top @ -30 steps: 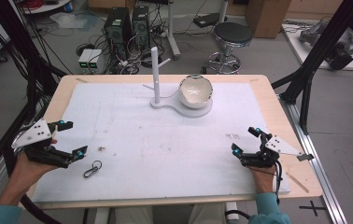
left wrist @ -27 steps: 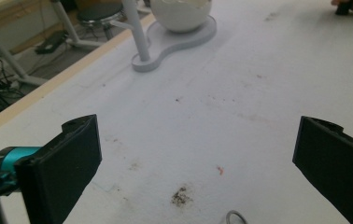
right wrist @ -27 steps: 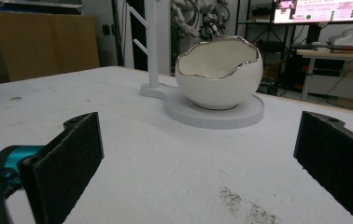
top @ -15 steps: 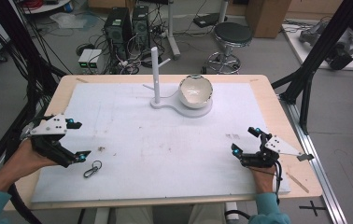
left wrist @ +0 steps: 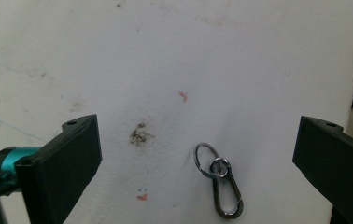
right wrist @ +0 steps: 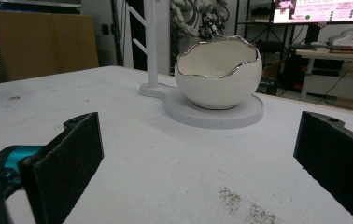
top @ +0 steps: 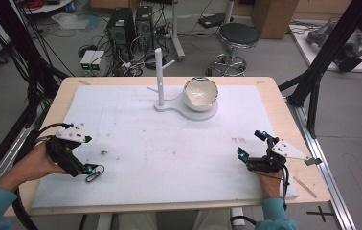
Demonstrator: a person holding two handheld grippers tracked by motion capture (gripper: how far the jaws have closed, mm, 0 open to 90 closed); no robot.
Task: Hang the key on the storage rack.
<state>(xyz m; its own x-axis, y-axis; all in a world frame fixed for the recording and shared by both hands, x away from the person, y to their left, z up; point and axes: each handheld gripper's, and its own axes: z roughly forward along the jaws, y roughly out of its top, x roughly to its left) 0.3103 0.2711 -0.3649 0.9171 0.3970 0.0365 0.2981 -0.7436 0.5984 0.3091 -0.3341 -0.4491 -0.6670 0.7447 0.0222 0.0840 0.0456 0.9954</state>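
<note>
Cluttered workshop floor, with computer towers, cables and a stool (top: 238, 36), is lying beyond the desk (top: 270, 91), whose top is carrying a white mat (top: 169, 143) marked with small smudges. Taking the white stand (top: 179, 103) at the far middle of the mat as landmark, a white bowl with a jagged silver rim (top: 200, 93) is sitting on the stand's round base, just beside its upright post.

Well away from the stand, toward the near left corner of the mat, a keyring with a carabiner clip (top: 93, 175) is lying flat. In the high view it is small and partly hard to make out; in the left claw view it is showing plainly as a ring linked to a clip (left wrist: 219, 179), its lower end close to the frame's edge.

The left claw (top: 89, 168) is tilting down over the keyring, jaws spread wide and gripping nothing, with the keyring lying between them. The right claw (top: 252, 143) is resting low, well to the near right of the stand, aiming toward the bowl (right wrist: 217, 72), jaws also wide apart and empty.
</note>
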